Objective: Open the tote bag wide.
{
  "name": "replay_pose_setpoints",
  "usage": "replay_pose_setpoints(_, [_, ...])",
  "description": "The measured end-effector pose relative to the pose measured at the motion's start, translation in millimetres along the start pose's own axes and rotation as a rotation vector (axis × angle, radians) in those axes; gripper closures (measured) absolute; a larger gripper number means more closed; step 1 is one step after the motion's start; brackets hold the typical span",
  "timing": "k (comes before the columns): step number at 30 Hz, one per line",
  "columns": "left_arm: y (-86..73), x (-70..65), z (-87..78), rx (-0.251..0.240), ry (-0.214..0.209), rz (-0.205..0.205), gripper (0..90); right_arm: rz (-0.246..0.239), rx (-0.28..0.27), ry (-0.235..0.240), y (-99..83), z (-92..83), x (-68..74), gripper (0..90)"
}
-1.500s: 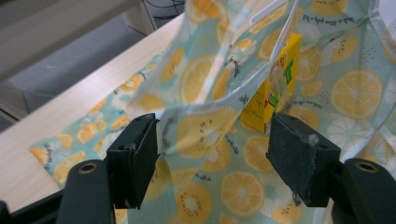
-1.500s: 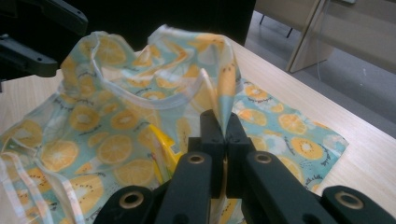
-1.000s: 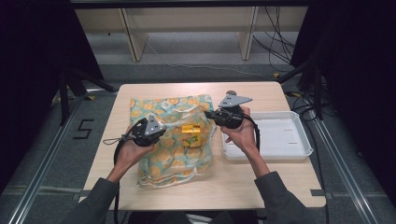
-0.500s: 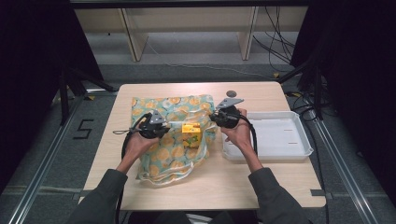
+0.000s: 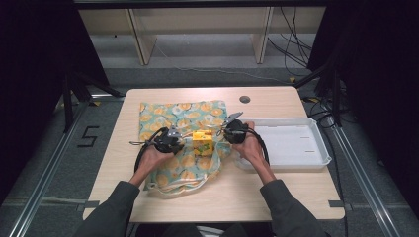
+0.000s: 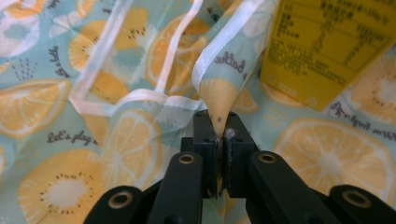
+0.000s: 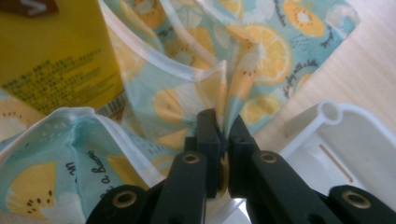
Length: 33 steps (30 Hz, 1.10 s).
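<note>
I am pinching the fruit-print cloth (image 5: 174,129) with both tools: the left gripper (image 6: 219,135) and the right gripper (image 7: 223,127) are each clamping shut on a raised fold of fabric. The yellow carton (image 5: 203,143) is standing on the cloth between them, just beyond each set of jaws. If either fold slips out, the wrap may sag and tip the carton toward the white tray (image 5: 316,160) at right.

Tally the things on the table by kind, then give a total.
Fruit-print turquoise cloth bag: 1
Yellow printed carton: 1
White plastic tray: 1
Total: 3
</note>
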<state>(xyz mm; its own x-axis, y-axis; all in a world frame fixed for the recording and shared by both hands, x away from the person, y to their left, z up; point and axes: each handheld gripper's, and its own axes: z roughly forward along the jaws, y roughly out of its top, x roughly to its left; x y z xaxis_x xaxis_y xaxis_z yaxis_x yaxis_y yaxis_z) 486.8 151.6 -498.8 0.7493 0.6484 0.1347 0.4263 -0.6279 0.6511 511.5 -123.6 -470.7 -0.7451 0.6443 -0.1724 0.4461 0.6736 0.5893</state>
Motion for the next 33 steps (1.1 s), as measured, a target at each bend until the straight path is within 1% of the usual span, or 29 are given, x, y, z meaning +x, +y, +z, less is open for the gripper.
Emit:
replay_pose_setpoints(1, [0.0,0.0,0.0,0.000,0.000,0.000,85.2,0.006,-0.003,-0.006,-0.9,1.3,0.9,85.8])
replay_pose_setpoints(2, [-0.4,1.5,0.1,-0.009,0.000,-0.013,85.1,0.003,-0.014,0.007,-1.7,2.4,-1.8,83.5])
replay_pose_setpoints(3, [-0.7,2.0,-0.2,-0.008,0.000,-0.012,85.1,0.018,-0.010,0.016,-2.3,2.2,-2.7,80.4])
replay_pose_setpoints(4, [-0.7,2.0,-0.2,-0.008,0.000,-0.012,85.1,0.018,-0.010,0.016,-2.3,2.2,-2.7,80.4])
replay_pose_setpoints(5, [-0.9,1.3,-2.0,-0.011,-0.001,-0.006,85.1,0.051,-0.029,0.022,-3.7,-1.5,-5.2,71.5])
replay_pose_setpoints(6, [-0.9,1.3,-2.0,-0.011,-0.001,-0.006,85.1,0.051,-0.029,0.022,-3.7,-1.5,-5.2,71.5])
replay_pose_setpoints(7, [-0.4,1.6,-2.8,-0.013,0.001,-0.004,85.1,0.084,-0.037,0.017,-4.1,-5.6,-4.7,67.4])
replay_pose_setpoints(8, [-0.4,1.9,-2.7,-0.016,0.000,-0.016,85.1,0.130,-0.075,0.014,-4.4,-17.1,-5.5,61.7])
replay_pose_setpoints(9, [-0.8,2.3,-3.6,-0.020,0.004,-0.010,85.1,0.142,-0.088,0.021,-4.8,-22.9,-5.6,60.6])
replay_pose_setpoints(10, [-0.8,2.3,-3.6,-0.020,0.004,-0.010,85.1,0.142,-0.088,0.021,-4.8,-22.9,-5.6,60.6])
replay_pose_setpoints(11, [-1.1,1.9,-3.7,-0.018,-0.009,-0.018,85.1,0.149,-0.098,0.032,-4.9,-31.2,-5.4,60.6])
replay_pose_setpoints(12, [-1.0,2.0,-4.0,-0.026,-0.008,-0.021,85.1,0.129,-0.157,0.054,-4.9,-47.7,-4.5,61.8])
replay_pose_setpoints(13, [-0.7,2.8,-4.6,-0.028,-0.002,-0.012,85.1,0.129,-0.157,0.054,-4.9,-47.7,-4.5,61.8])
replay_pose_setpoints(14, [-0.9,3.2,-4.7,-0.028,-0.003,-0.026,85.1,0.110,-0.188,0.053,-4.1,-58.6,0.5,64.8])
replay_pose_setpoints(16, [-1.2,2.7,-5.0,-0.029,0.000,-0.023,85.1,0.079,-0.216,0.053,-3.3,-62.2,5.4,68.4])
replay_pose_setpoints(17, [-1.0,2.7,-5.3,-0.029,-0.001,-0.018,85.1,0.079,-0.216,0.053,-3.3,-62.2,5.4,68.4])
replay_pose_setpoints(18, [-0.5,3.1,-5.2,-0.032,-0.003,-0.025,85.1,0.048,-0.226,0.073,-1.4,-61.3,12.0,74.9])
replay_pose_setpoints(19, [-0.5,3.1,-5.2,-0.032,-0.003,-0.025,85.1,0.048,-0.226,0.073,-1.4,-61.3,12.0,74.9])
replay_pose_setpoints(20, [-0.7,2.6,-5.3,-0.033,-0.003,-0.033,85.1,0.043,-0.213,0.082,-0.6,-59.5,14.3,77.0])
replay_pose_setpoints(21, [-0.5,3.3,-6.1,-0.033,0.005,-0.009,85.1,0.039,-0.209,0.080,-0.6,-53.5,19.1,79.8])
replay_pose_setpoints(23, [-1.0,3.0,-6.8,-0.041,-0.001,-0.019,85.0,0.038,-0.161,0.112,-1.7,-43.5,26.0,83.4])
replay_pose_setpoints(24, [-1.2,4.4,-6.9,-0.041,0.001,-0.017,85.1,0.010,-0.116,0.135,-3.6,-33.3,30.7,85.7])
replay_pose_setpoints(26, [-1.6,4.4,-7.1,-0.035,-0.001,-0.017,85.1,0.007,-0.079,0.145,-6.2,-26.3,35.6,86.7])
replay_pose_setpoints(27, [-2.7,3.2,-6.1,-0.043,-0.006,-0.029,85.1,-0.010,-0.058,0.149,-7.9,-22.2,37.9,86.9])
replay_pose_setpoints(28, [-2.8,2.8,-5.6,-0.040,-0.008,-0.032,85.1,-0.010,-0.034,0.156,-9.0,-19.1,40.5,87.2])
replay_pose_setpoints(30, [-3.2,2.3,-4.7,-0.038,-0.009,-0.038,85.1,-0.034,0.002,0.147,-10.8,-13.8,43.6,87.7])
replay_pose_setpoints(31, [-3.2,2.3,-4.7,-0.038,-0.009,-0.038,85.2,-0.034,0.002,0.147,-10.8,-13.8,43.6,87.7])
replay_pose_setpoints(32, [-3.8,1.5,-4.9,-0.036,-0.009,-0.033,85.1,-0.033,0.058,0.153,-13.1,-9.0,46.6,87.9])
replay_pose_setpoints(33, [-3.8,1.5,-4.9,-0.036,-0.009,-0.033,85.0,-0.036,0.069,0.144,-13.9,-7.1,47.5,87.9])
